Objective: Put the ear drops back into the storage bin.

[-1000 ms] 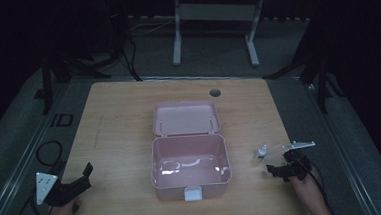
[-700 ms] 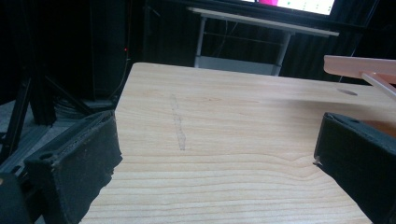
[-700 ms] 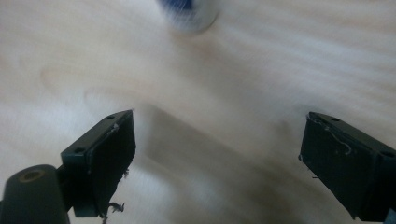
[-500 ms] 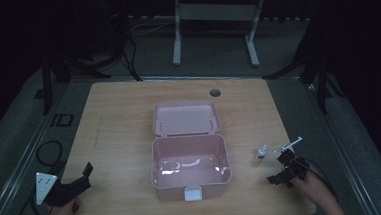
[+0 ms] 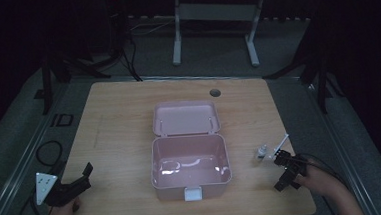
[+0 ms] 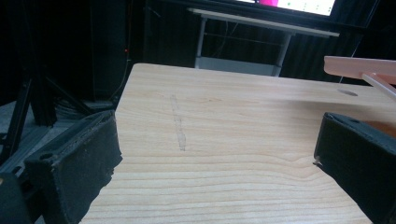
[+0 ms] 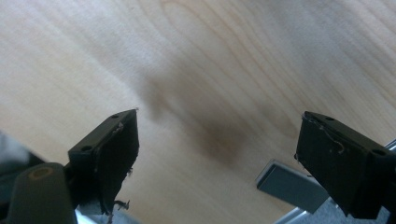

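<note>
Dim room blurs small items (image 5: 263,151) beside the spread right hand-held gripper (image 5: 285,168); left hand-held gripper (image 5: 80,180) spread.

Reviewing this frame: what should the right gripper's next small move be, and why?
Probably edge the right gripper forward toward the small white items beside the open pink box: its jaws stand wide apart with nothing between them, and the box looks empty.

Dim room w/ grey floor (image 5: 285,46), white-legged stand (image 5: 213,28) behind wooden table (image 5: 119,122), black cables (image 5: 48,148) at left.
</note>
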